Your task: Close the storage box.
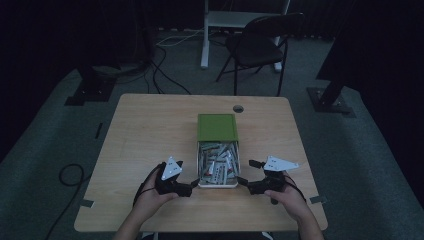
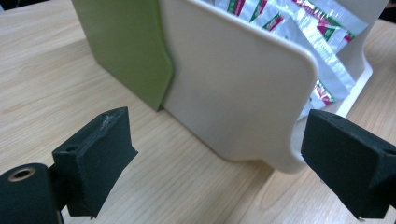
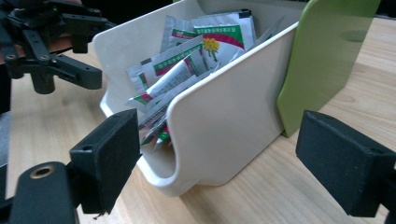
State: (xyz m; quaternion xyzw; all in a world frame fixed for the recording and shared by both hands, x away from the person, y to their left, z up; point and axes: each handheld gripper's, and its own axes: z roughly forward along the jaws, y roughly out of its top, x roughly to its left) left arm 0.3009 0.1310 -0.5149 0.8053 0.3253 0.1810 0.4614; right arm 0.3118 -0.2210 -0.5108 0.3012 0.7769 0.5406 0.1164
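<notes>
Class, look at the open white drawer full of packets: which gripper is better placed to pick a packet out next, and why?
Probably the right gripper: its open jaws face the white drawer's low front, where packets show. The left gripper faces the drawer's side wall.

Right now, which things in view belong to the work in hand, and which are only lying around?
In use:
white box with green sleeve
foil sachets inside it
left tongs, open, beside the box
right tongs, open, beside the box

Lying about:
folding chair
floor cables

Grippers: two, left gripper (image 1: 194, 184) and right gripper (image 1: 242, 181). Box (image 1: 216, 128), white with green sleeve: one. Foil sachets (image 1: 217, 163) inside: many, too jumbled to count; folding chair (image 1: 257, 45): one.
</notes>
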